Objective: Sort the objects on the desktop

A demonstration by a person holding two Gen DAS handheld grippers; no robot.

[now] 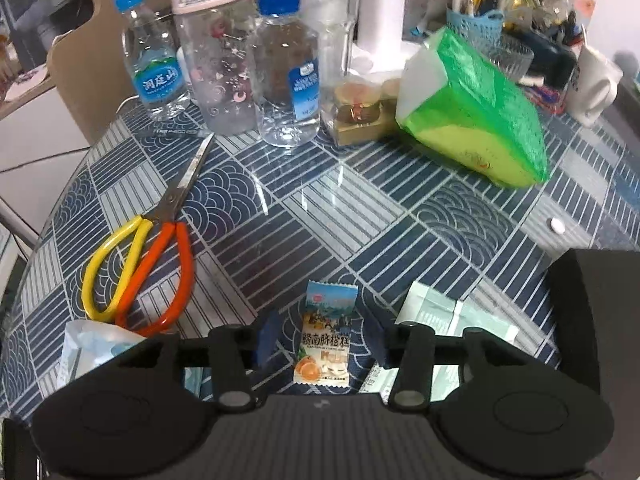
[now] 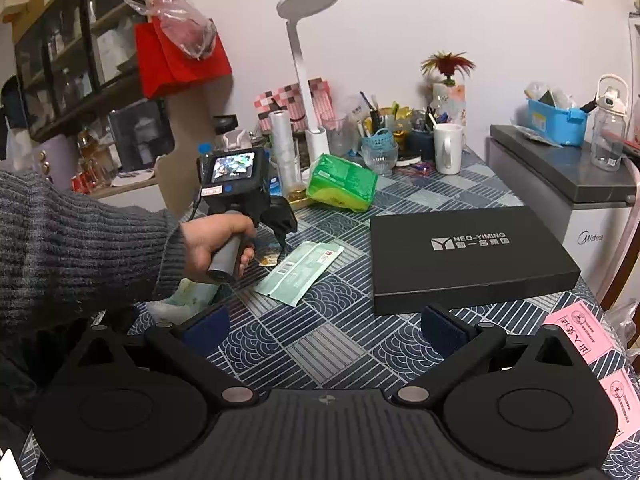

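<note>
A small orange-cake candy in a blue and white wrapper lies flat on the patterned tabletop. My left gripper points steeply down over it, jaws apart, one blue pad on either side of the wrapper and neither pressing it. From the right wrist view a hand in a grey knit sleeve holds that left gripper above the candy. My right gripper hovers near the table's front edge, open, with nothing between its pads. Yellow- and orange-handled scissors lie to the candy's left.
A pale green sachet lies just right of the candy, a black flat box beyond it. A green tissue pack, water bottles, a white mug and a desk lamp crowd the back. Pink slips sit front right.
</note>
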